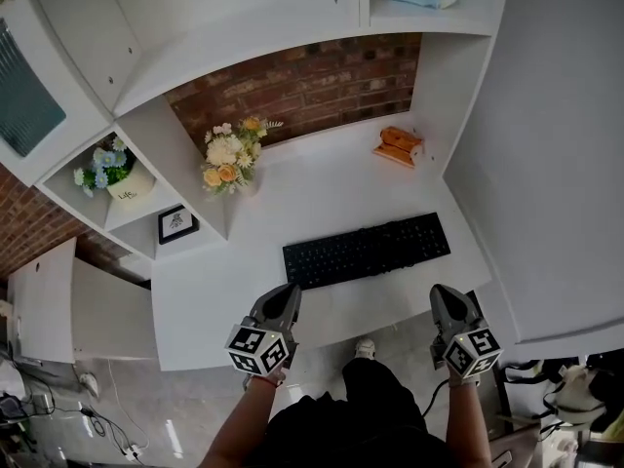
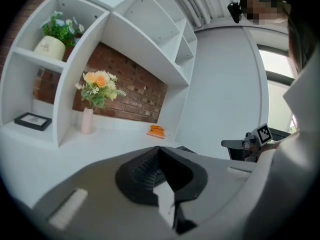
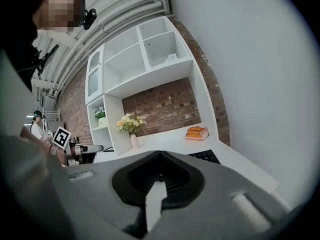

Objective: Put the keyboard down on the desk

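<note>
The keyboard (image 1: 368,249) lay flat on the white desk (image 1: 322,183). Nearer, the left gripper (image 1: 285,293) and right gripper (image 1: 447,297) hovered apart from it, jaws together and empty.

The desk (image 1: 322,203) is seen steeply from above in the head view. Both gripper views are directed nearly level from its near edge toward the far brick wall (image 2: 135,91), shared by all.

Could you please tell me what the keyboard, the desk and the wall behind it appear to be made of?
Keyboard: probably black plastic, matte, with rows of moulded keys.
Desk: smooth white board, likely painted or laminated wood; no grain shows.
Wall: reddish-brown brick or brick cladding, with pale mortar lines.
</note>
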